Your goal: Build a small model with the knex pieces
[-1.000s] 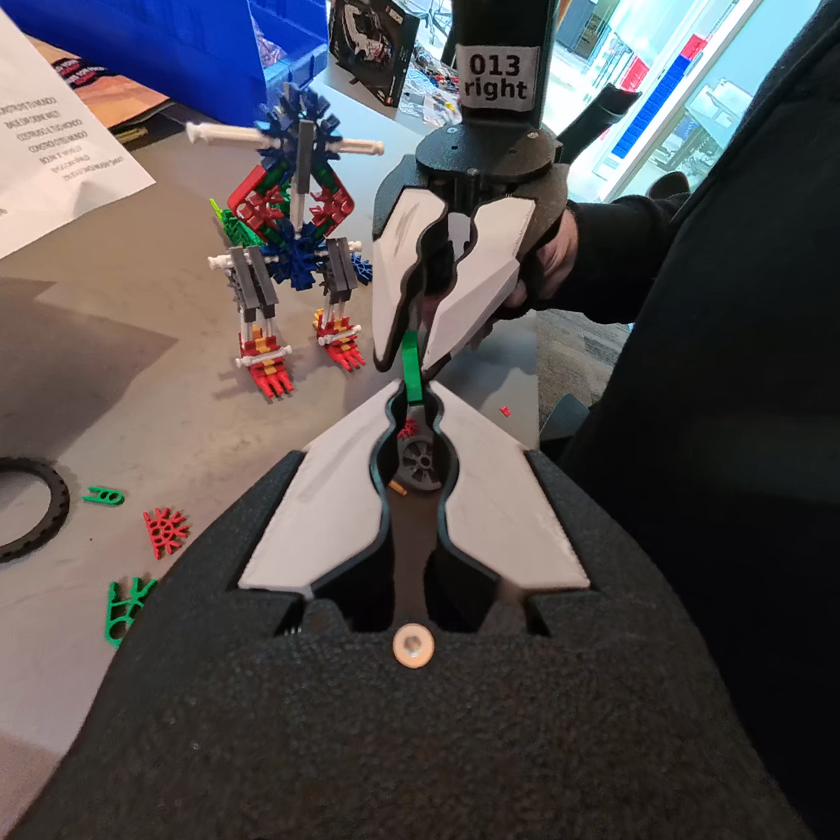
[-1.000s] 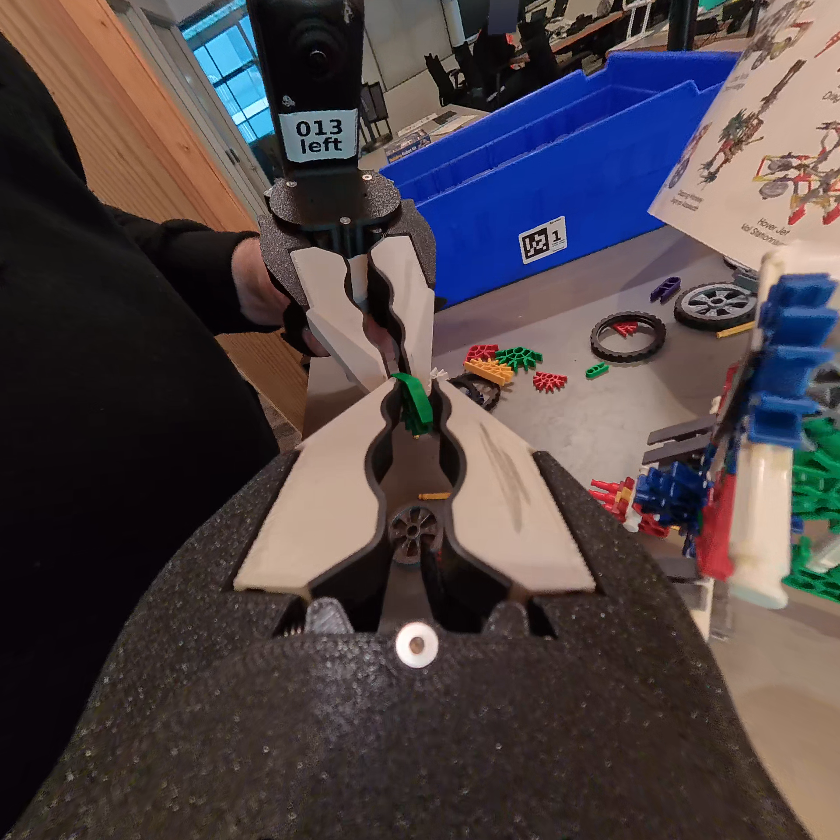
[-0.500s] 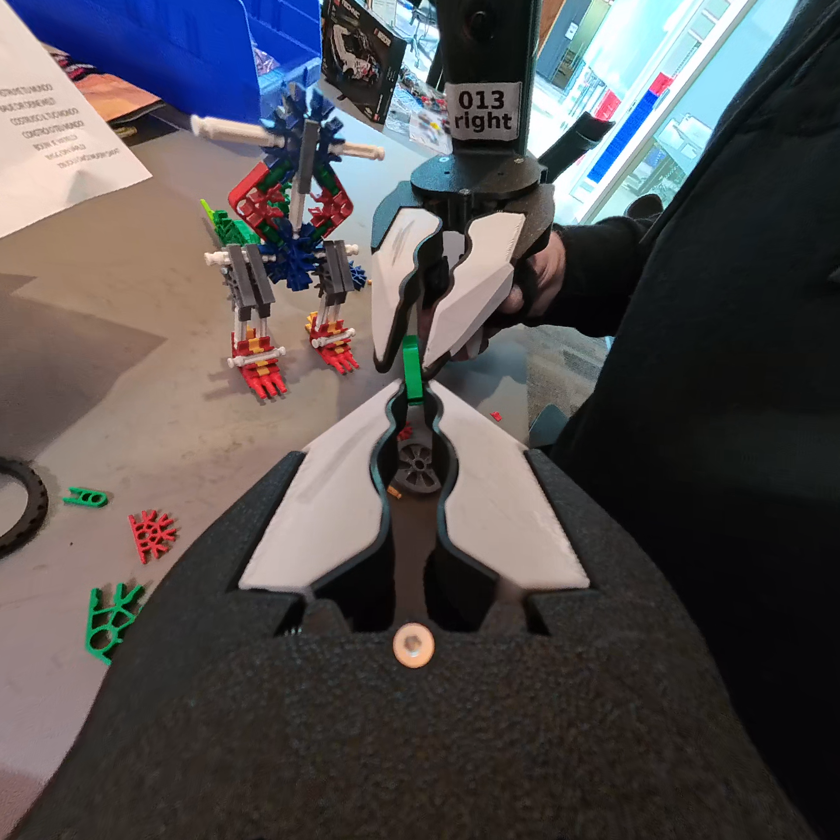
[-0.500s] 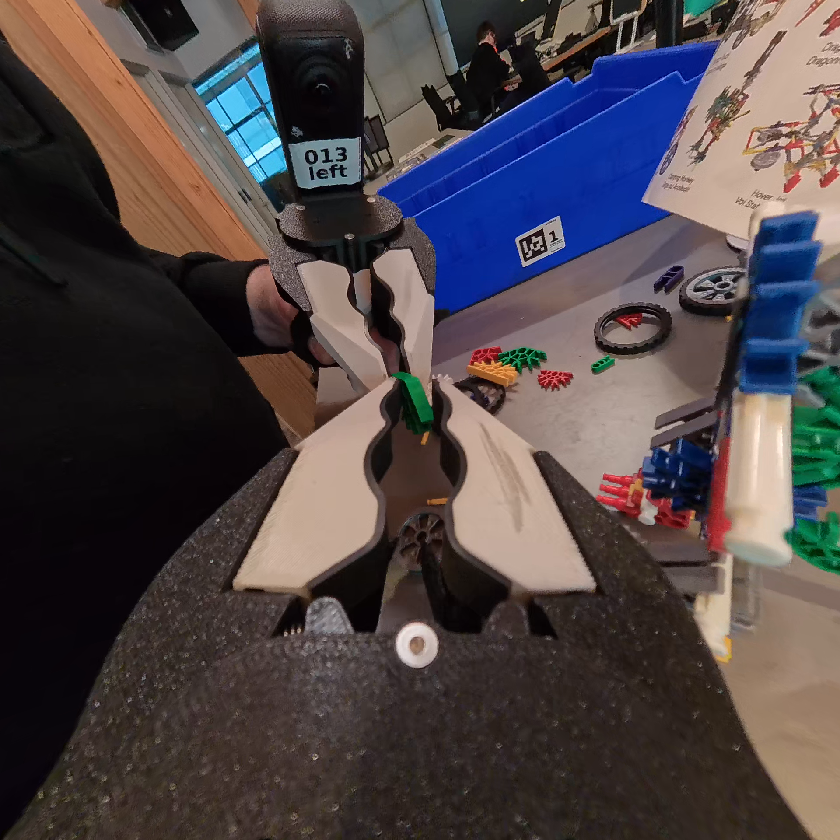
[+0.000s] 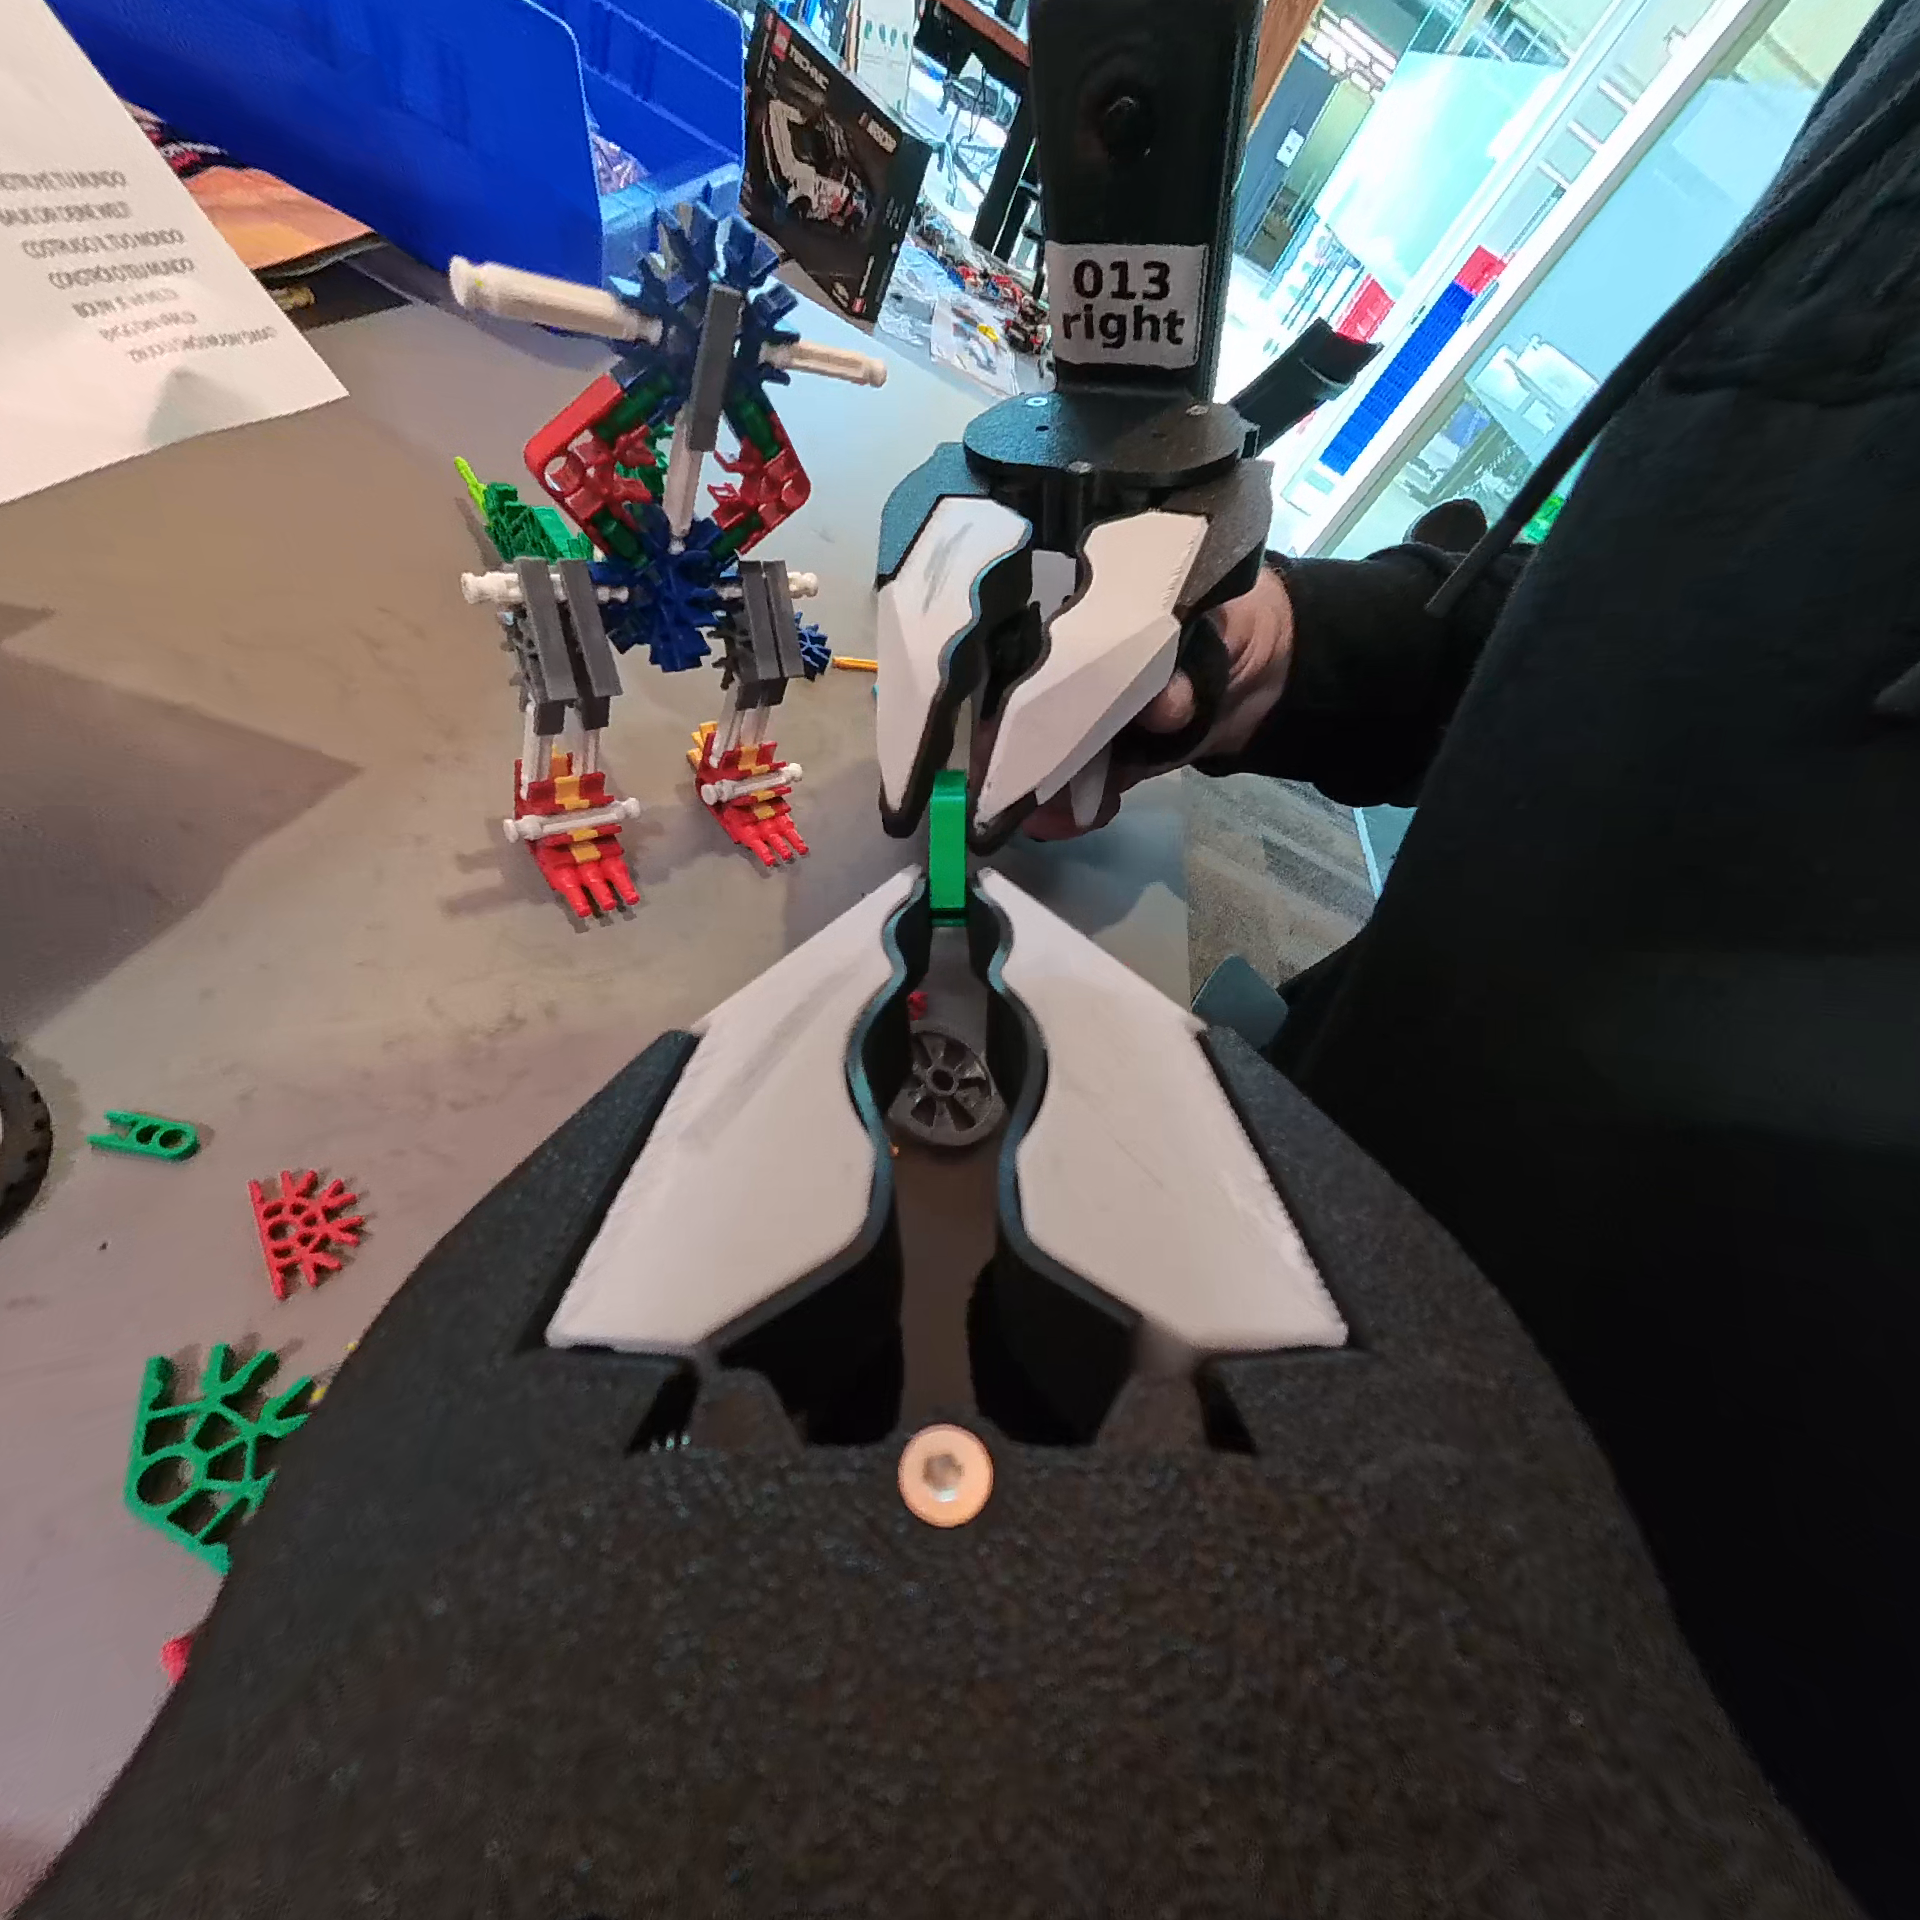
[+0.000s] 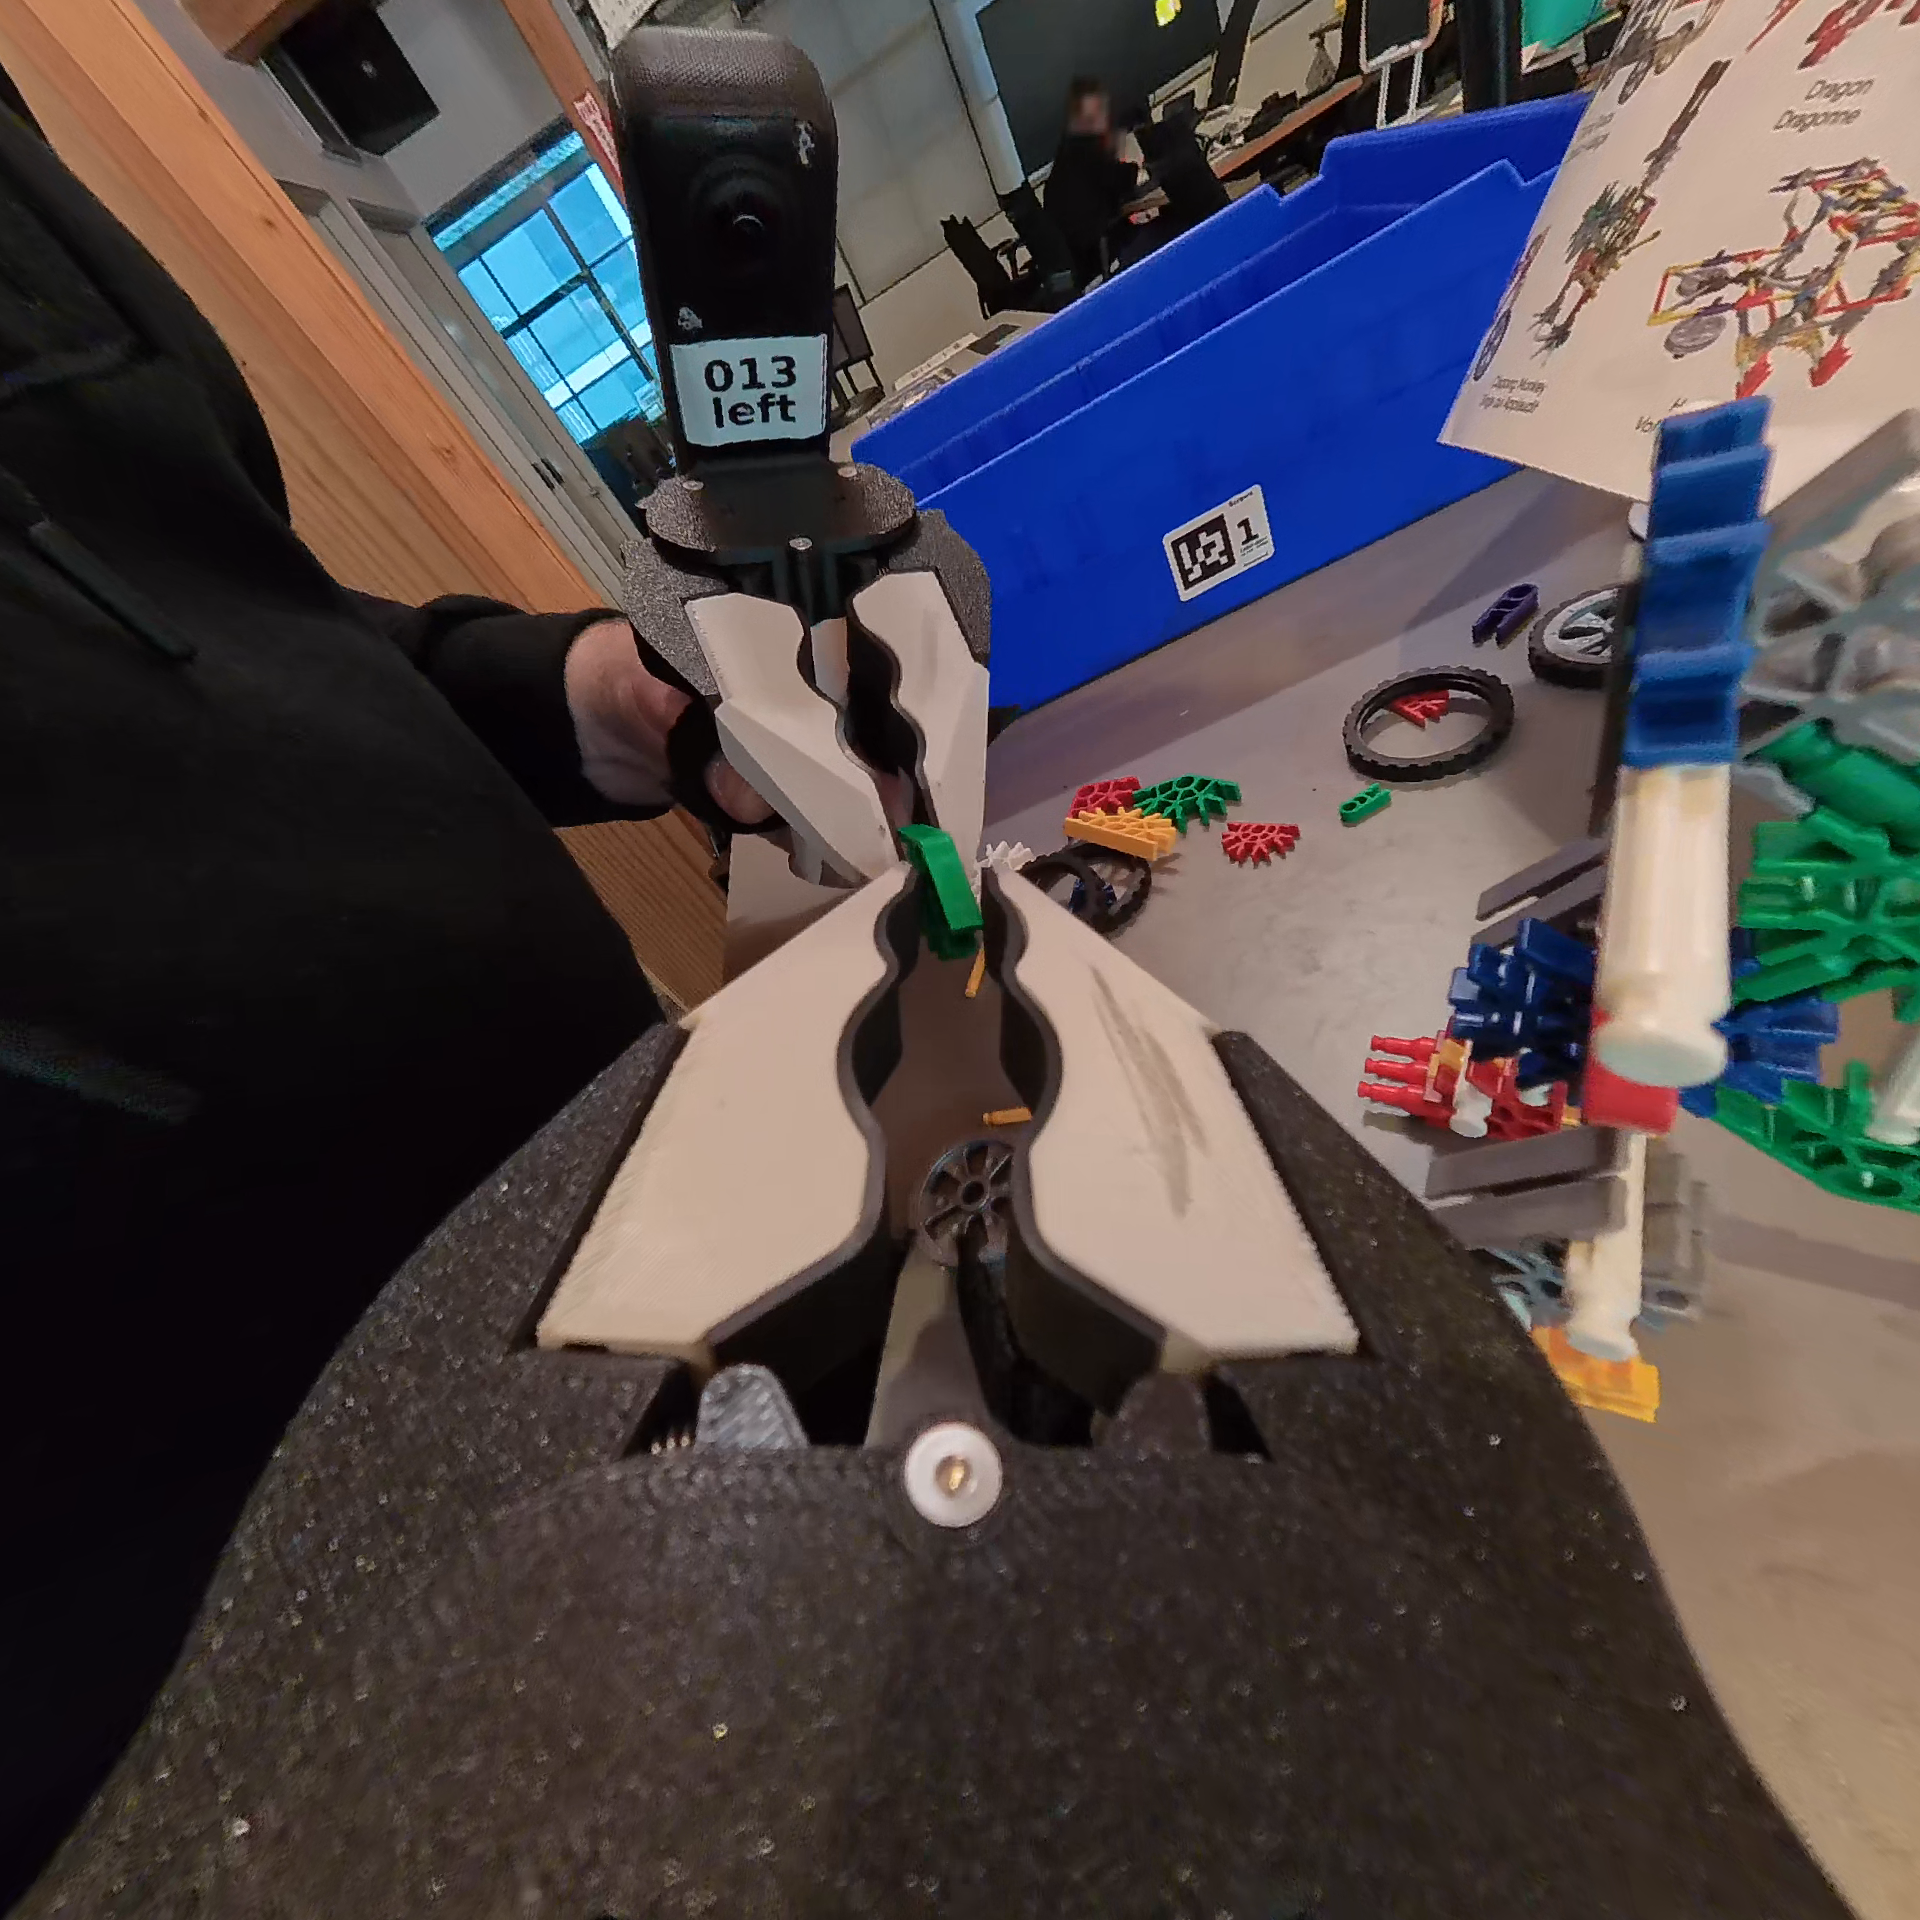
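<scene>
**Green connector pinched between two sets of tongs**

The green connector (image 5: 947, 854) hangs in mid-air above the tabletop (image 5: 312, 987), gripped from both ends! The left tongs (image 5: 948, 906) clamp its near end; the right tongs (image 5: 948, 821), arriving from twelve o'clock, are closed on the far end. In the right wrist view the green connector (image 6: 943, 891) sits tilted between the right tongs (image 6: 948, 906), with the left tongs (image 6: 891, 844) biting its tip. Judging by looks: light, stiff, slick plastic, best held across the flat faces. At ten o'clock stands the rod-and-connector figure (image 5: 665, 582); a small grey wheel (image 5: 943, 1091) lies directly below; loose red snowflake piece (image 5: 303, 1228) at eight o'clock.
</scene>
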A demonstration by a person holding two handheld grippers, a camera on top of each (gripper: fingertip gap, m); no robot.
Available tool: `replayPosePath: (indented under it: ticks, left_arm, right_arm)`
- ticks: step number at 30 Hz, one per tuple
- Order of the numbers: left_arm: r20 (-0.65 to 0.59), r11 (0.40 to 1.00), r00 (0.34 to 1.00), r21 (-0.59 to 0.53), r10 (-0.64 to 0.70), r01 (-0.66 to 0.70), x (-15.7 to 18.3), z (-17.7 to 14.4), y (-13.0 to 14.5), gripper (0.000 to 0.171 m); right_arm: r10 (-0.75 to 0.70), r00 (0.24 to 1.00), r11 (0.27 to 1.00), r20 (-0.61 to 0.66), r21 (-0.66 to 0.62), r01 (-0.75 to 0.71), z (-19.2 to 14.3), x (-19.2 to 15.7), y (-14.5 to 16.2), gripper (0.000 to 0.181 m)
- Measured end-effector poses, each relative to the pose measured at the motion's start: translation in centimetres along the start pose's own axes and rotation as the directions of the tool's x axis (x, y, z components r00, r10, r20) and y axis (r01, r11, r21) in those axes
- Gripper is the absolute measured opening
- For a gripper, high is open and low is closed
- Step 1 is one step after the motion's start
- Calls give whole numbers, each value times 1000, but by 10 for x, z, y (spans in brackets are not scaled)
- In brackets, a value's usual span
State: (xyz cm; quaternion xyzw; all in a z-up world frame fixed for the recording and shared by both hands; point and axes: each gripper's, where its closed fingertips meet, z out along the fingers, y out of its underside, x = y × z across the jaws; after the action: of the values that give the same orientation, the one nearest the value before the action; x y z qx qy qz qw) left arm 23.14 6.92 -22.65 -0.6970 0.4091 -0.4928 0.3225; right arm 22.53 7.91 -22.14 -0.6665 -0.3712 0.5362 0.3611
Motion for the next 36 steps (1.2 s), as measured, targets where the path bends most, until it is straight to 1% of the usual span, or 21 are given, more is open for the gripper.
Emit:
replayPosePath:
  ticks: [12, 24, 36]
  left_arm:
    - [-8, 999, 999, 5, -37, 37, -1, 2, 6, 4]
    - [-15, 999, 999, 0, -44, 44, -1, 6, 10, 3]
    - [-10, 999, 999, -6, -43, 43, -2, 8, 10, 5]
  right_arm:
    - [7, 1000, 1000, -17, -19, -8, 0, 1, 7, 10]
    - [26, 999, 999, -24, -44, -27, -2, 3, 14, 11]
    - [12, 1000, 998, -27, -69, -14, -5, 3, 17, 9]
